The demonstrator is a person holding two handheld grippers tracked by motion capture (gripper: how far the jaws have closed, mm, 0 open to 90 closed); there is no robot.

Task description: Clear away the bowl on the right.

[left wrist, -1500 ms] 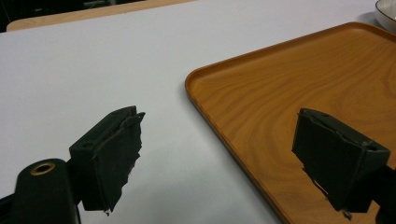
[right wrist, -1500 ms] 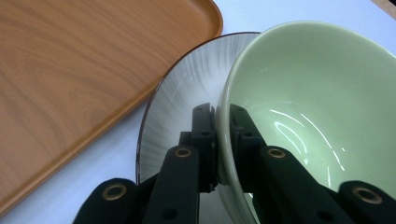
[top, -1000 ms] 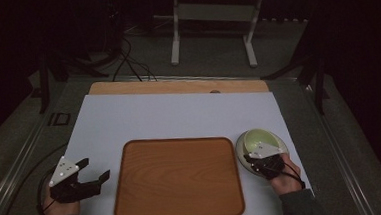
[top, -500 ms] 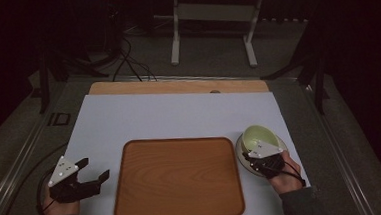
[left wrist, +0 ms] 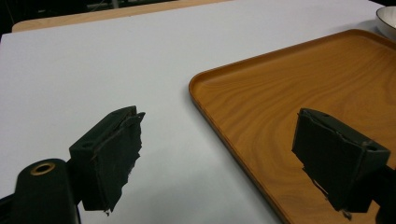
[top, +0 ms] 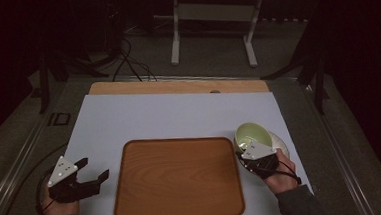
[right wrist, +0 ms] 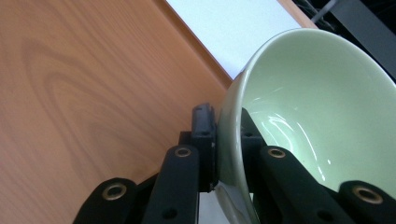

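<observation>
Two grippers sit low in the high view, one at each bottom corner of the white table top [top: 179, 113]. At lower left, the left gripper [top: 93, 173] rests on the table just beside the left edge of the wooden tray [top: 178, 181]. Its jaws are spread wide with nothing between them; in the left gripper view the two black pads [left wrist: 112, 156] stand far apart, one over the white surface and the other over the tray's corner.

At lower right, the right gripper [top: 246, 151] pinches the rim of a pale green bowl [top: 253, 135]. In the right gripper view the jaws are clamped narrow on the bowl's wall, one outside and one inside, and the bowl [right wrist: 317, 116] tilts with its glossy inside showing at the right of the frame. Below the bowl in the high view lies a pale saucer [top: 280, 143], just right of the tray. The tray itself is bare wood at the centre bottom of the frame.
</observation>
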